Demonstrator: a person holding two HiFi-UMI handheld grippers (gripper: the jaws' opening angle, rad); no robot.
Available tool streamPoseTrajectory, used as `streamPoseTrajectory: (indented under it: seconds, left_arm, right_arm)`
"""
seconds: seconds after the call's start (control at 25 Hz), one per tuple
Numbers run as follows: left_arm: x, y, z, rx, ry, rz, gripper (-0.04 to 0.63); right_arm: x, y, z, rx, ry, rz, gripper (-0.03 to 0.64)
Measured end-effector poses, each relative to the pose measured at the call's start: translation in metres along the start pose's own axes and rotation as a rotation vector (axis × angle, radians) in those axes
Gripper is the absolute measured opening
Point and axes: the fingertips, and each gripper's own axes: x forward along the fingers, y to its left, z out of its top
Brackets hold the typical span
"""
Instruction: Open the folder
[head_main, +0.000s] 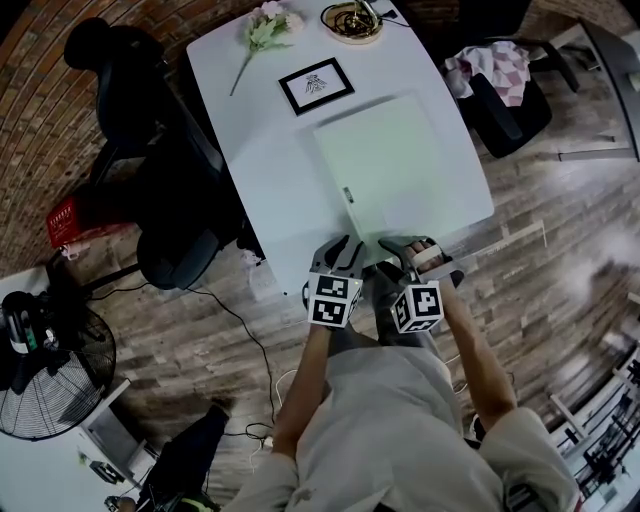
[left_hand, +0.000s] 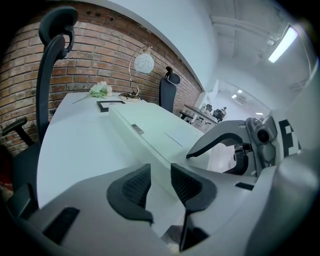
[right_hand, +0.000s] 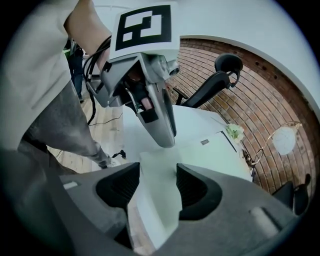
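Pale green, flat rectangular plastic folder (head_main: 385, 165): lies on smooth white bench (head_main: 240, 110), by its near edge. Left gripper (head_main: 343, 248): ribbed black jaws released beside the folder's edge. Right gripper (head_main: 405, 246): jaws parted astride the folder's near corner.

White table (head_main: 230, 100). A pale folder (head_main: 385, 160) lies flat near its front edge, with a framed picture (head_main: 315, 85) just beyond. Flower (head_main: 265, 30) and lamp (head_main: 352, 22) at far end.

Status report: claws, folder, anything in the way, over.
Left claw open, at folder edge. Right claw open, astride folder corner. Folder closed, flat. Nothing on it.
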Motion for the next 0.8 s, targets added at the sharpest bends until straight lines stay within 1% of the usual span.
streamPoseTrajectory:
  seconds: [0.28,0.48,0.8]
  left_arm:
    - [0.0004,-0.0003,-0.0005,0.011,0.006,-0.004,0.126]
    - [0.0021,0.0001,0.002,0.028,0.003,-0.004,0.126]
    - [0.0013,-0.0011,0.0055,0.053,0.007,-0.001,0.126]
  right_arm:
    - [0.0012,0.0002,-0.0002,0.015,-0.001,0.021,0.221]
    - [-0.0002,-0.0002,0.0005,0.029,-0.005,0.072,0.204]
    - [-0.0048,0.0,0.0027,0.071,-0.04,0.142,0.17]
